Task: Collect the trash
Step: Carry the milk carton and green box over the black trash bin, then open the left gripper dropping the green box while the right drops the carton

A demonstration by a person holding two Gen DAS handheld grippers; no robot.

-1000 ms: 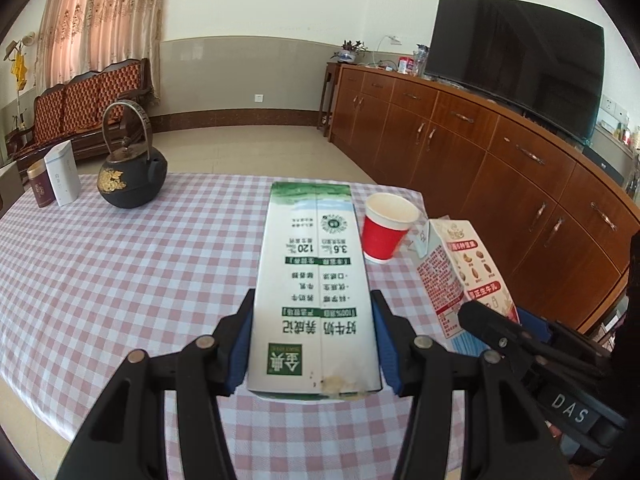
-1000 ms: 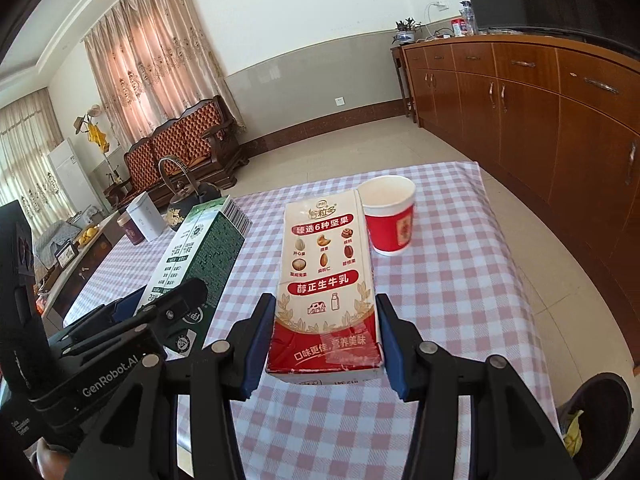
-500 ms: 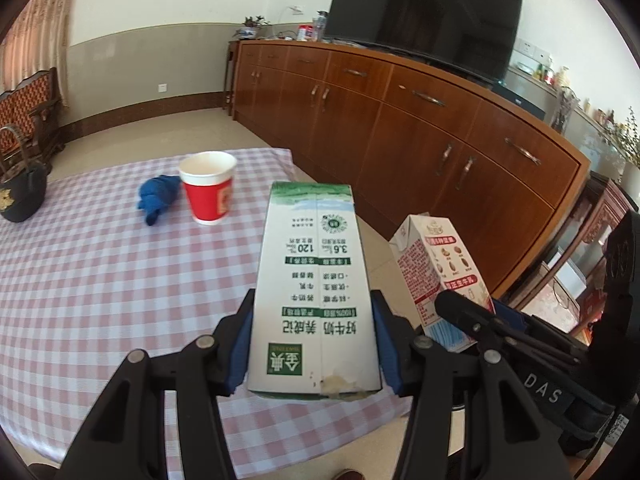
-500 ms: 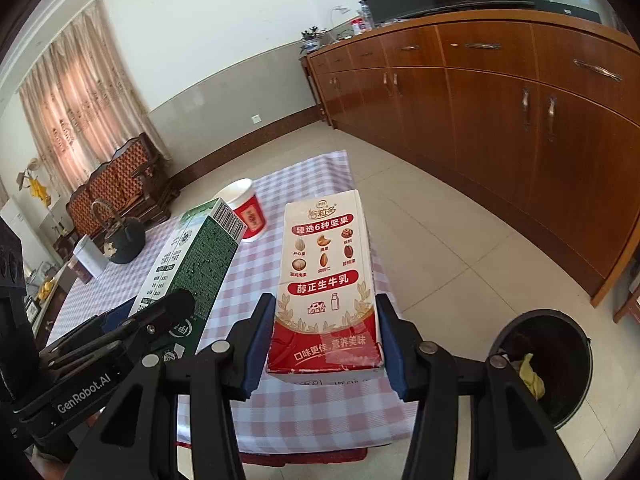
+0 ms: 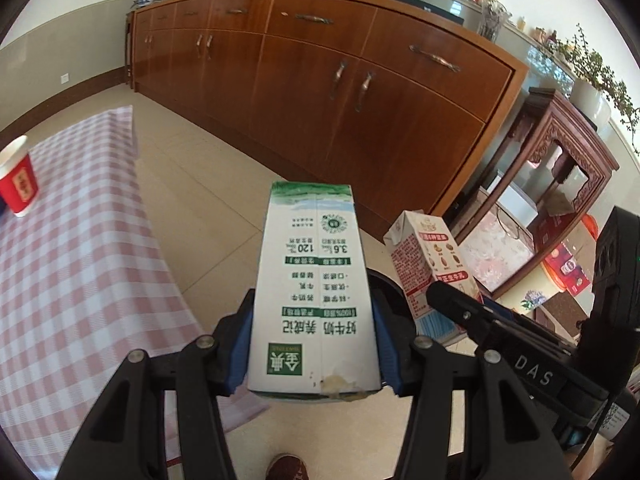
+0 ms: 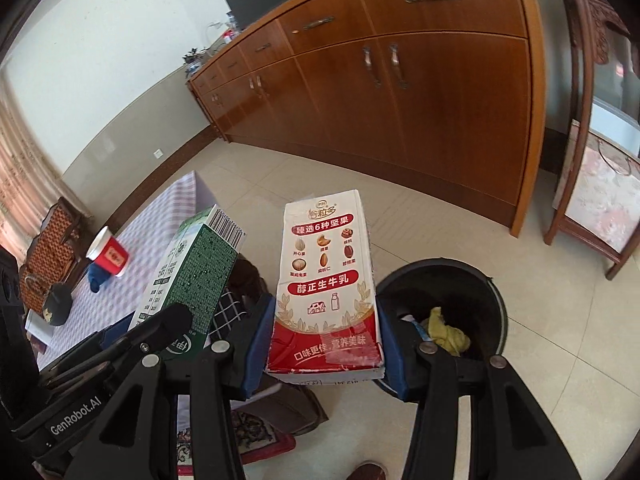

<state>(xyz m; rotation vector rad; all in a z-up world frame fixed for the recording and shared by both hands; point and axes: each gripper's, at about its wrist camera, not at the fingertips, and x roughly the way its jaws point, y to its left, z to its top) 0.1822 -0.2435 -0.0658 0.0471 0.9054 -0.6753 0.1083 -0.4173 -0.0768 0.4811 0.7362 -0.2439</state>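
**Two grippers, two milk cartons, one bin below**

The left gripper (image 5: 314, 354) pinches a green-and-white milk carton (image 5: 316, 292) between its blue pads, which press on both long sides near the carton's base. The carton's long axis runs straight forward along the fingers, its far end tipped down toward the tiled floor. Its print reads upside down from this camera — "3.6" and "120" are legible among Chinese characters, with a green square logo at the near end. Seen from the right wrist, the same carton (image 6: 196, 276) shows a dark green side and a barcode at its far end.

The right gripper (image 6: 326, 344) clamps a red-and-white milk carton (image 6: 328, 280) the same way, pads against both long sides near the base, long axis forward and slanting downward. Its face carries a row of nut pictures, red banners with Chinese writing that includes the figure "6", and a small cow-and-bottle drawing. From the left wrist this carton (image 5: 430, 264) stands just right of the green one.

The left gripper's body bears "GenRobot.AI"; the right one's shows "DAS".

Just right of the red carton and lower lies a black trash bin (image 6: 496, 300) on the floor, holding yellow crumpled scraps. To the left stands the checked-cloth table (image 5: 72, 264) with a red paper cup (image 5: 16, 184) — well apart from both cartons. A long wooden cabinet (image 5: 360, 92) fills the background.
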